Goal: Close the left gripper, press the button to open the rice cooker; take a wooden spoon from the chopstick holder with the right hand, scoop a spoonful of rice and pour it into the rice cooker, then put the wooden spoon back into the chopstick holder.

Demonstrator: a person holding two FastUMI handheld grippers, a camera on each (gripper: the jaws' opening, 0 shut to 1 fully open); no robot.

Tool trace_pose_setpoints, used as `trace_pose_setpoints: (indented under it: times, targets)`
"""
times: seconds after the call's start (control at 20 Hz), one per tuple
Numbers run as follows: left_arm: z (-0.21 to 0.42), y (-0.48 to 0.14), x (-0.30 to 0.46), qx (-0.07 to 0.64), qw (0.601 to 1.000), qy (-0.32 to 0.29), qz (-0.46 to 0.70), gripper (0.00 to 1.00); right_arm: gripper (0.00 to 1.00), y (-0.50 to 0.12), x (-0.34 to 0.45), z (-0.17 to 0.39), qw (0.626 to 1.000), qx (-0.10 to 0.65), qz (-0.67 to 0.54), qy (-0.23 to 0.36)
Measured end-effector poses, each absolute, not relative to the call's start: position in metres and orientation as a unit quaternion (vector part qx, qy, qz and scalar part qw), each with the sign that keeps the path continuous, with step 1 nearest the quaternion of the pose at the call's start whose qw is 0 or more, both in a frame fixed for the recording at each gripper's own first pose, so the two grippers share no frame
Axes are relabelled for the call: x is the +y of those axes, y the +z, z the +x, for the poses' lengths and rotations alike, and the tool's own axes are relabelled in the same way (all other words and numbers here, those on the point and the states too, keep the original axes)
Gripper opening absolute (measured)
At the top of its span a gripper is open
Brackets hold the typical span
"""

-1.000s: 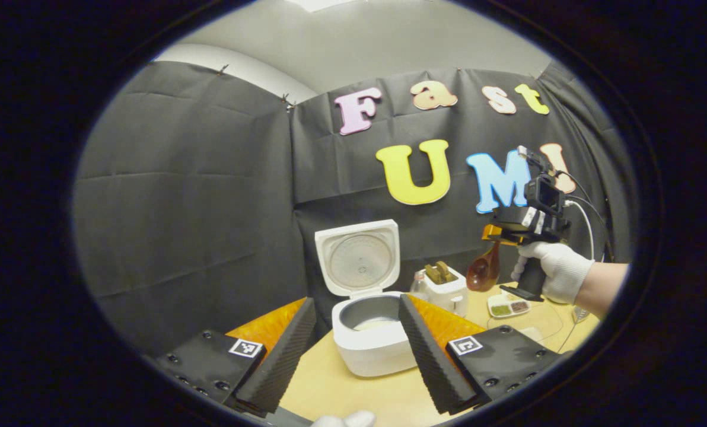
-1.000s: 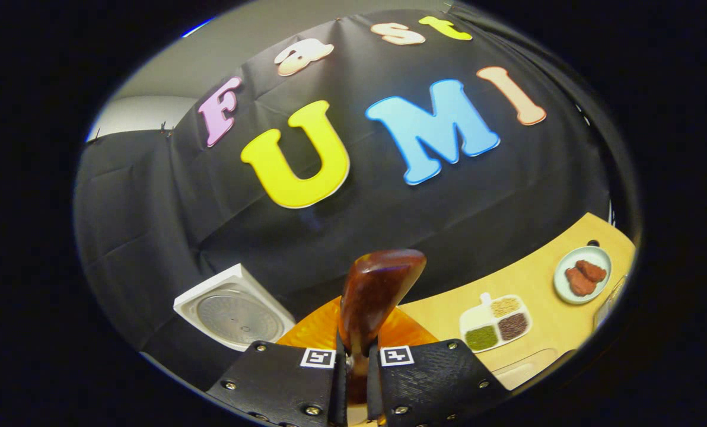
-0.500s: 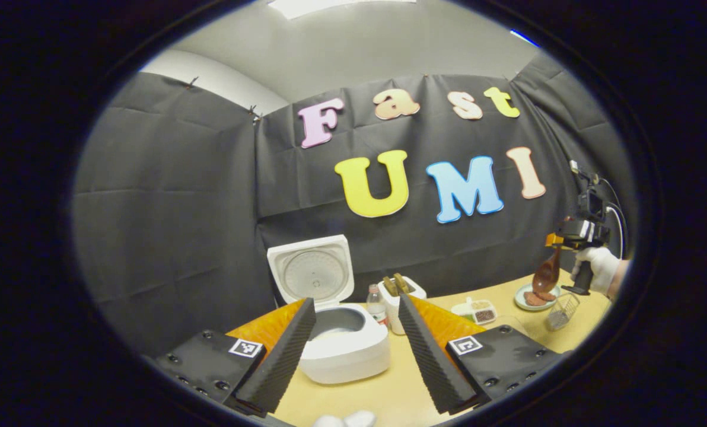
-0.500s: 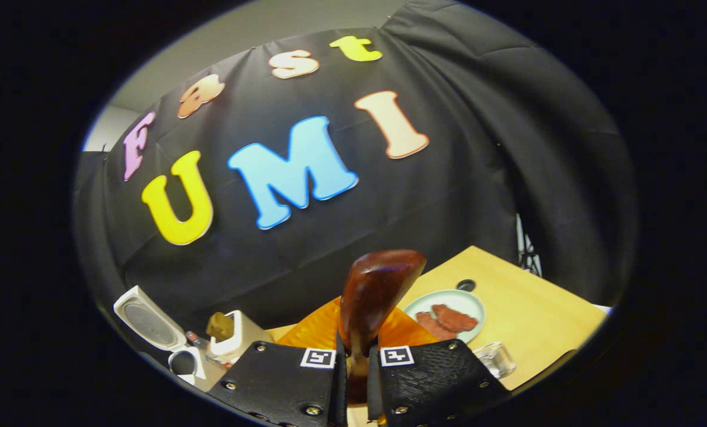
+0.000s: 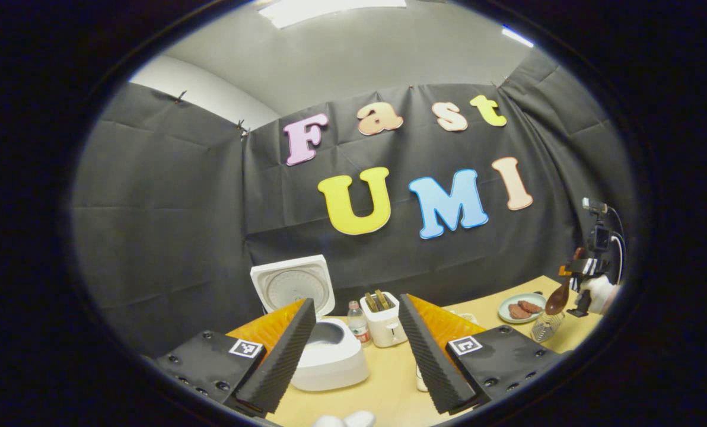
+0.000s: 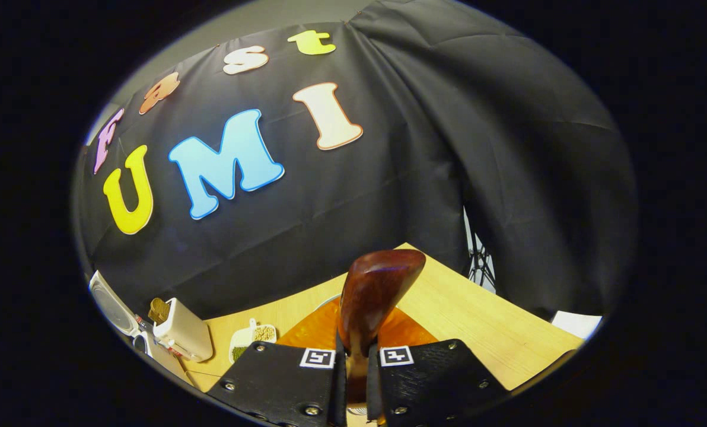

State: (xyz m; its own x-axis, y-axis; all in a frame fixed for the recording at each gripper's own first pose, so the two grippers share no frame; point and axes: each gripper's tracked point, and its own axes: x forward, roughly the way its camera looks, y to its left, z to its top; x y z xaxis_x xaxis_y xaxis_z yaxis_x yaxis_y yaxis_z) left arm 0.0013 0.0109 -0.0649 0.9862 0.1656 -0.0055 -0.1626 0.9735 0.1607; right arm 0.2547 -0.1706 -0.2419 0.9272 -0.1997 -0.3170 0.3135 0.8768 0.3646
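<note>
The wooden spoon point(image 6: 372, 296) sits clamped in the right gripper point(image 6: 353, 370), jaws squeezed tight on its handle, bowl standing up ahead of the fingers and filling the middle of the right gripper view. From the left gripper view that same spoon point(image 5: 558, 298) is far off at the right edge, hanging bowl-down from the right gripper point(image 5: 569, 274), with a gloved hand point(image 5: 598, 292) wrapped round the grip. It hovers above a small wire basket point(image 5: 544, 328) and just beside a pale plate point(image 5: 521, 309) carrying reddish-brown pieces.

Over to the rice cooker point(image 5: 328, 359): white, lid point(image 5: 292, 284) flipped up and standing open at the back, the dark inner pot exposed (what is in it I cannot tell from here). It sits on the light wooden counter point(image 5: 389, 385), partly behind the left gripper's left finger. Right next to it, a small bottle point(image 5: 359, 324), then the white chopstick holder point(image 5: 383, 319) with wooden handles poking out of the top.

The left gripper point(image 5: 358, 350) is held low over the counter, jaws spread wide apart, nothing between them.

Back in the right gripper view, the chopstick holder point(image 6: 181, 332) and cooker lid point(image 6: 111, 305) show at the lower left, and a divided dish of grains point(image 6: 248, 339) lies on the counter point(image 6: 478, 320) between holder and fingers.
</note>
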Motion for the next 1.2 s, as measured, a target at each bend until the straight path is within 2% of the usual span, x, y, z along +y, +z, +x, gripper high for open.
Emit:
trace_pose_setpoints:
  times: [0.3, 0.35, 0.5, 0.55, 0.75, 0.9, 0.95, 1.05, 1.1, 1.15, 1.2]
  targets:
    - [0.001, -0.062, 0.003, 0.009, 0.993, 0.084, 0.086, 0.95, 0.13, -0.288, -0.169, 0.256, 0.955, 0.170, 0.196, -0.142]
    - [0.003, -0.065, 0.002, 0.011, 0.993, 0.084, 0.084, 1.00, 0.14, -0.295, -0.169, 0.255, 0.953, 0.177, 0.199, -0.143]
    - [0.004, -0.075, 0.008, 0.025, 0.992, 0.088, 0.081, 0.98, 0.14, -0.318, -0.172, 0.251, 0.944, 0.201, 0.212, -0.151]
    - [0.004, -0.080, 0.010, 0.029, 0.992, 0.091, 0.082, 1.00, 0.14, -0.324, -0.174, 0.249, 0.942, 0.206, 0.213, -0.156]
    - [0.007, -0.085, 0.013, 0.038, 0.992, 0.095, 0.079, 1.00, 0.14, -0.332, -0.182, 0.248, 0.936, 0.209, 0.229, -0.167]
    - [0.010, -0.085, 0.008, 0.038, 0.992, 0.091, 0.083, 0.96, 0.14, -0.333, -0.183, 0.247, 0.934, 0.214, 0.230, -0.169]
    - [0.013, -0.084, 0.007, 0.038, 0.991, 0.090, 0.087, 0.98, 0.14, -0.334, -0.184, 0.245, 0.932, 0.219, 0.231, -0.171]
    - [0.013, -0.083, 0.004, 0.034, 0.991, 0.086, 0.093, 1.00, 0.18, -0.334, -0.186, 0.243, 0.930, 0.225, 0.231, -0.174]
    - [0.013, -0.082, 0.003, 0.032, 0.992, 0.085, 0.093, 0.96, 0.20, -0.332, -0.189, 0.241, 0.930, 0.227, 0.226, -0.178]
    - [0.015, -0.081, 0.002, 0.031, 0.992, 0.084, 0.093, 0.98, 0.28, -0.328, -0.190, 0.241, 0.933, 0.223, 0.220, -0.176]
    - [0.016, -0.080, 0.002, 0.030, 0.992, 0.083, 0.092, 1.00, 0.47, -0.323, -0.195, 0.239, 0.936, 0.222, 0.205, -0.181]
